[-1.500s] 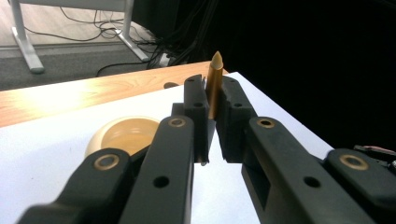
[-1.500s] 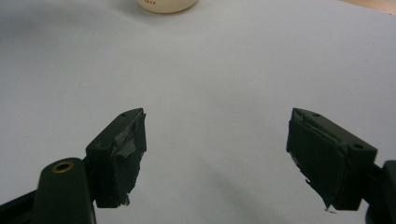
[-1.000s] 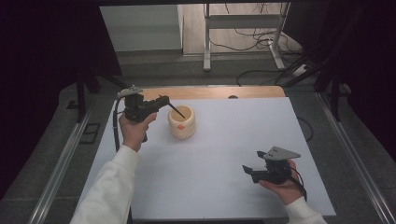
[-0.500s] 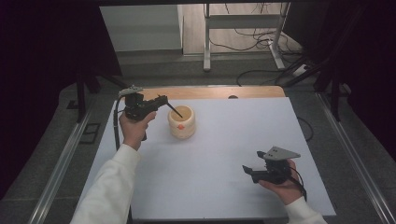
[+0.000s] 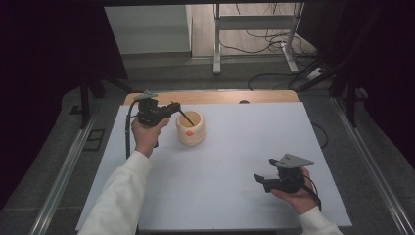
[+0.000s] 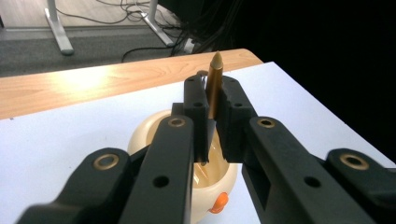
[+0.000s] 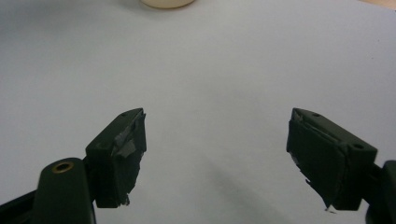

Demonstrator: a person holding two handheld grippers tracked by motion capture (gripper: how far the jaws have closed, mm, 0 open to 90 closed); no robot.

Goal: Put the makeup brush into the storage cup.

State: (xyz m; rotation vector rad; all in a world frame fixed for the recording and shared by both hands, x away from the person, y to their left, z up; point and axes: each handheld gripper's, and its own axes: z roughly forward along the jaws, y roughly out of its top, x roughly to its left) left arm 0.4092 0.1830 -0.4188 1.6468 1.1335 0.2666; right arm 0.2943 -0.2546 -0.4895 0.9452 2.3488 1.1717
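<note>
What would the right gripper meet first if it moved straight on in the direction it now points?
Probably nothing nearby: the right gripper, jaws open, faces bare white table. The cream pot lies far ahead, slightly left of its line, so depth leaves contact unsure.

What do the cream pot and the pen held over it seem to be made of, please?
The pot looks like glazed ceramic or glossy plastic: smooth cream wall with soft highlights. The pen, clamped in the left gripper, looks like metal or metallic-coated plastic: brassy gold sheen, pointed tip.

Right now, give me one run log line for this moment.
left gripper: shut on pen, over cream cup | right gripper: open, holding nothing, above white table
</note>
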